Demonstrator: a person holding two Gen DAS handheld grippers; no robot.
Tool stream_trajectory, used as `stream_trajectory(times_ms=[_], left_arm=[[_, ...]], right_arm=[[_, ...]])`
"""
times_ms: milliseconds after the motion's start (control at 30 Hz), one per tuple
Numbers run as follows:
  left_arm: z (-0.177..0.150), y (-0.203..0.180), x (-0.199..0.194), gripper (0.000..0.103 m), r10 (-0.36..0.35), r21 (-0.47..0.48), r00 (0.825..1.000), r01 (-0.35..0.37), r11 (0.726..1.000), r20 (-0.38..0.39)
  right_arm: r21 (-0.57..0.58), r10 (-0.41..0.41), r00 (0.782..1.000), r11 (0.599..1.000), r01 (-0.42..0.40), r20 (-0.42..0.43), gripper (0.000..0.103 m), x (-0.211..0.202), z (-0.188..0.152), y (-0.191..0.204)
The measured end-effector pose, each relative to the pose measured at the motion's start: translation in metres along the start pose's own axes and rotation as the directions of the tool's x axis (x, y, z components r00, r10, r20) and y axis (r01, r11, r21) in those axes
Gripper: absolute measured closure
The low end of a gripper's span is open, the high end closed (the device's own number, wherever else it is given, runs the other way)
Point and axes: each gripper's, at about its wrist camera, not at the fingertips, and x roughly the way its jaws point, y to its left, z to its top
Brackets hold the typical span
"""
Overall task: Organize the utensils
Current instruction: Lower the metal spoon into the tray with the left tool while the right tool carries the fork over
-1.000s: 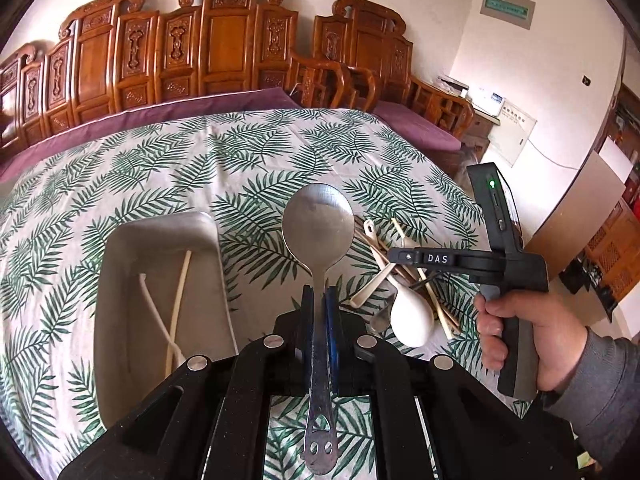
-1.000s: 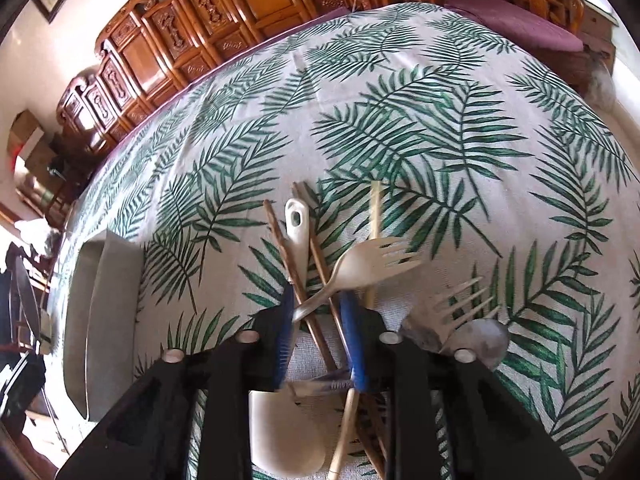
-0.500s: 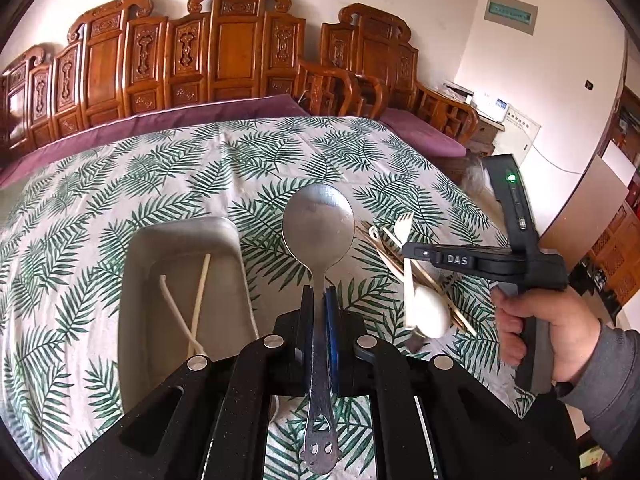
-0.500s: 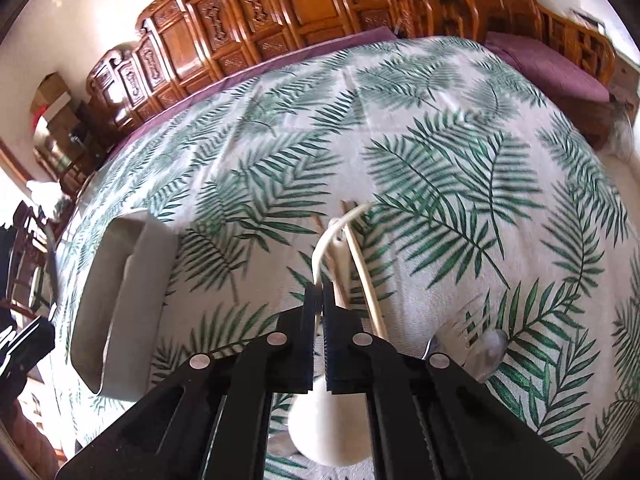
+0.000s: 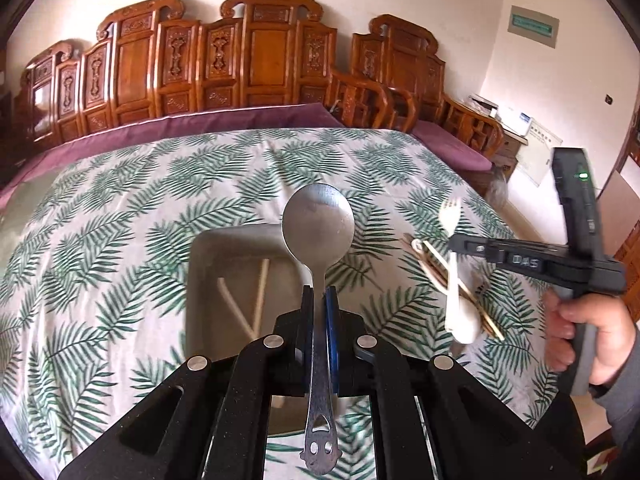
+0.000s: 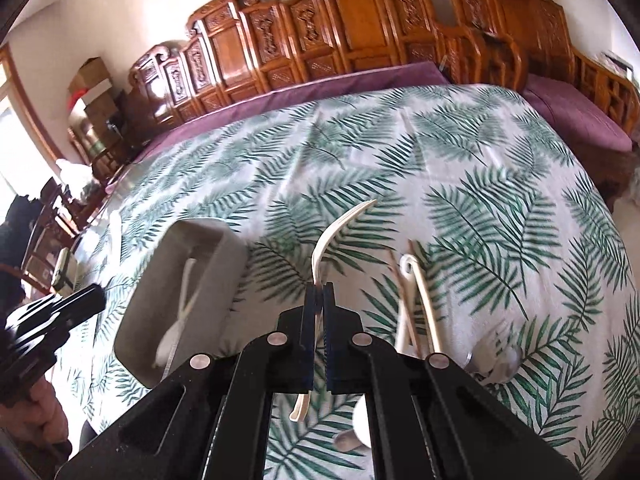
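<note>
While clamped in left tool (image 5: 320, 300), metal spoon (image 5: 318, 228) lengthwise, bowl forward.

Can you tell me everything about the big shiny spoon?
The round-bowled silver metal spoon looks like brushed steel. Its bowl points up and away, above the grey rectangular tray. The thin handle runs down between the fingers of the left gripper, which is shut on it. The flat handle end has cut-out holes. Nothing else touches it.
</note>
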Motion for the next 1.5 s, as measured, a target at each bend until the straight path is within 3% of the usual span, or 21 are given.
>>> stream_trajectory(times_ms=[600, 1233, 1500], left_arm=[[-0.011, 0.048, 0.029, 0.098, 0.089, -0.046, 0.994, -0.092, 0.995, -0.071], [-0.016, 0.059, 0.050, 0.098, 0.084, -0.072, 0.988, -0.094, 0.993, -0.128], [-0.005, 0.055, 0.034, 0.098, 0.095, -0.053, 0.992, -0.099, 0.994, -0.086]], right_arm=[[-0.122, 0.114, 0.993, 0.986, -0.112, 0.010, 0.099, -0.011, 0.006, 0.082], [-0.151, 0.155, 0.987, 0.976, -0.158, -0.033, 0.099, 0.004, 0.002, 0.116], [-0.166, 0.165, 0.984, 0.971, -0.175, -0.073, 0.099, 0.018, 0.007, 0.125]])
